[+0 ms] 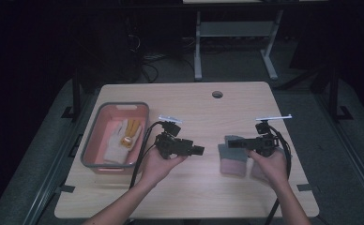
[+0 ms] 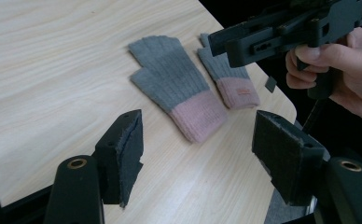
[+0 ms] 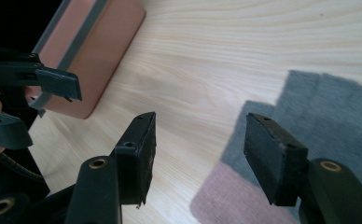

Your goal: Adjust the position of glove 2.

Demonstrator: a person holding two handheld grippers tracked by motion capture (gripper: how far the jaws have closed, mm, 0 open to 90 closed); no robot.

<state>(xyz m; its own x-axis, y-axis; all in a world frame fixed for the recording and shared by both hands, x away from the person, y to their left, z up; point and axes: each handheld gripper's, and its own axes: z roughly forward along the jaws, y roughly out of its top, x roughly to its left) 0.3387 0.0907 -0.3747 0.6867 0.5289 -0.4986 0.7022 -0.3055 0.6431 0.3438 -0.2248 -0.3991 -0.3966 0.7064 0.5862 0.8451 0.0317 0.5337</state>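
Two grey knit gloves with pink cuffs lie flat on the right half of the wooden table (image 1: 194, 103). One glove (image 1: 231, 158) (image 2: 174, 88) (image 3: 319, 112) is in full sight, and the other glove (image 2: 230, 77) lies beside it, partly under the right hand in the high view. My right gripper (image 1: 230, 142) (image 3: 200, 140) hovers open just over the first glove's fingers and points left. My left gripper (image 1: 198, 150) (image 2: 198, 140) is open, points right at the gloves and stands a short way off from them. Neither holds anything.
A pink bin with a grey rim (image 1: 98, 110) (image 3: 95, 51) stands at the table's left and holds a white and yellow pair of gloves (image 1: 124, 138). A round cable hole (image 1: 217, 94) sits near the far edge. Cables trail from both grippers toward the front edge.
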